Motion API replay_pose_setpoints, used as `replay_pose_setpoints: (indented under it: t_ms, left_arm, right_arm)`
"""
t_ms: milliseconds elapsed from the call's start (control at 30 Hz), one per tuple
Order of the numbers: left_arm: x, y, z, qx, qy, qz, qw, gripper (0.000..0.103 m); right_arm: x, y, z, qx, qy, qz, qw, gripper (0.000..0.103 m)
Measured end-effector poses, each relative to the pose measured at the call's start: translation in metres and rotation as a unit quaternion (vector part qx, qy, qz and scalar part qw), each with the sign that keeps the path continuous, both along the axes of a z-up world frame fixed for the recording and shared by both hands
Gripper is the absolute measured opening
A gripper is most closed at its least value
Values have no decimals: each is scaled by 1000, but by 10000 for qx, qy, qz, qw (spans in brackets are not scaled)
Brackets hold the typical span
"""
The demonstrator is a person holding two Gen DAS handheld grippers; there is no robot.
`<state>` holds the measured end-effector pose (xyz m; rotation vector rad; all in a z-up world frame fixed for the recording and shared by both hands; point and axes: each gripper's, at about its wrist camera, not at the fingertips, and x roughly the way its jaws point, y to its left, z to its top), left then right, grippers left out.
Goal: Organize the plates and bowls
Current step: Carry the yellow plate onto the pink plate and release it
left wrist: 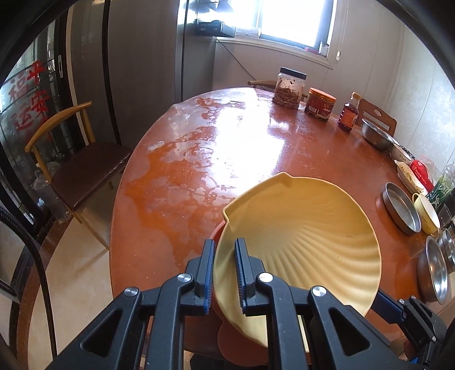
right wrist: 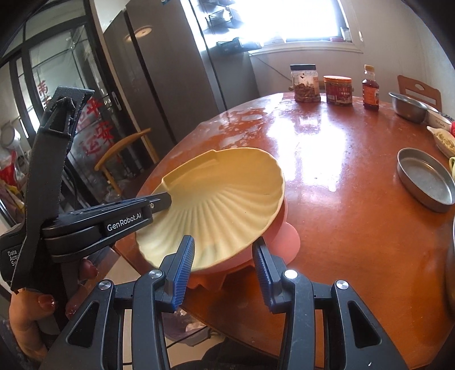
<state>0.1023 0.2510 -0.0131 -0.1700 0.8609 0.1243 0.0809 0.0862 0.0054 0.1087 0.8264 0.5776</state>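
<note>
Two grippers at your yellow plate [left wrist: 307,236], left gripper [left wrist: 224,267] clamped on its rim, right gripper [right wrist: 224,270] fingers apart around the pink plate [right wrist: 284,239] below.

A bright window [left wrist: 295,17] with a pale sill [left wrist: 273,47] lets in hard daylight that glares off the round reddish-brown counter [left wrist: 176,182], whose surface looks worn and blotchy on the left. A tall grey refrigerator [right wrist: 170,74] stands beside glass doors bearing red characters [left wrist: 25,96], and a wooden chair with a dark seat [left wrist: 85,170] sits on the pale floor [left wrist: 85,284]. The walls [left wrist: 421,94] are light and plain
</note>
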Motion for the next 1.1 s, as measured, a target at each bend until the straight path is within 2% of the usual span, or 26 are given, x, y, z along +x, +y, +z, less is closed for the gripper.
replay_pose_setpoints:
  t_ms: [600, 900, 1100]
  left_arm:
    - [7, 3, 2, 350, 17, 243, 9991, 15]
    - [8, 9, 5, 177, -27, 286, 9994, 15]
    - [-2, 6, 17, 77, -181, 234, 9995, 15]
  right_arm:
    - [-8, 5, 3, -31, -82, 414, 9991, 54]
    - [-20, 11, 7, -62, -225, 722, 9971, 55]
    - [-18, -3, 16, 61, -359, 475, 9982, 58]
